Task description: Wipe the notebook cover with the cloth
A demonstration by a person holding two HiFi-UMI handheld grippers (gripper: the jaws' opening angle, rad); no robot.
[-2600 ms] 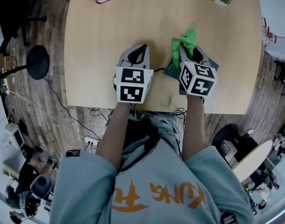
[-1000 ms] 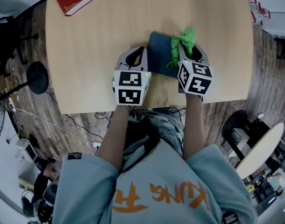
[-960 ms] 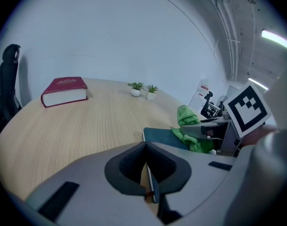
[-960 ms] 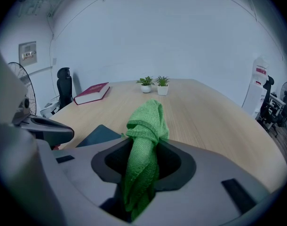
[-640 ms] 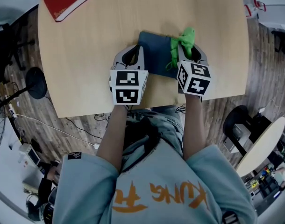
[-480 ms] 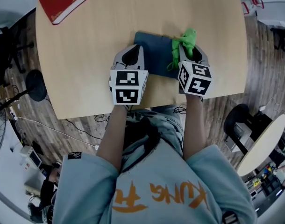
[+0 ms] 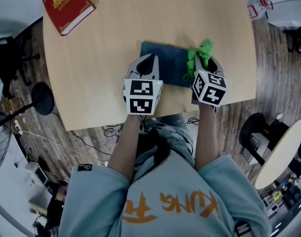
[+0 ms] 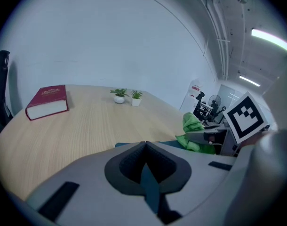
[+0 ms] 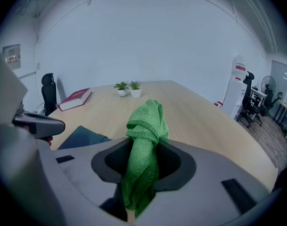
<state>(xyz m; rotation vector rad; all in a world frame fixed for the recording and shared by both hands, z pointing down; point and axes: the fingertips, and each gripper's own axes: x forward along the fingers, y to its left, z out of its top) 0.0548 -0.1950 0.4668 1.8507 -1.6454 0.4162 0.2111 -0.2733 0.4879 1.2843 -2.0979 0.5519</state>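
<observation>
as gripper views show, left tongs (image 8: 144, 144) pinch notebook (image 7: 172, 65), right tongs (image 9: 143, 142) cloth (image 9: 146, 126)

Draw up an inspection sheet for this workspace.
Surface: light wooden table, no spills seen.
Job's things: dark blue notebook flat near the front edge; green cloth at its right end.
Clutter: red hardcover book far left; two small potted plants at the far edge.
Grippers: left gripper shut on the notebook; right gripper shut on the cloth.
Cables: dark cables looped on the floor below the front edge.
Surroundings: wooden floor, black office chair.
</observation>
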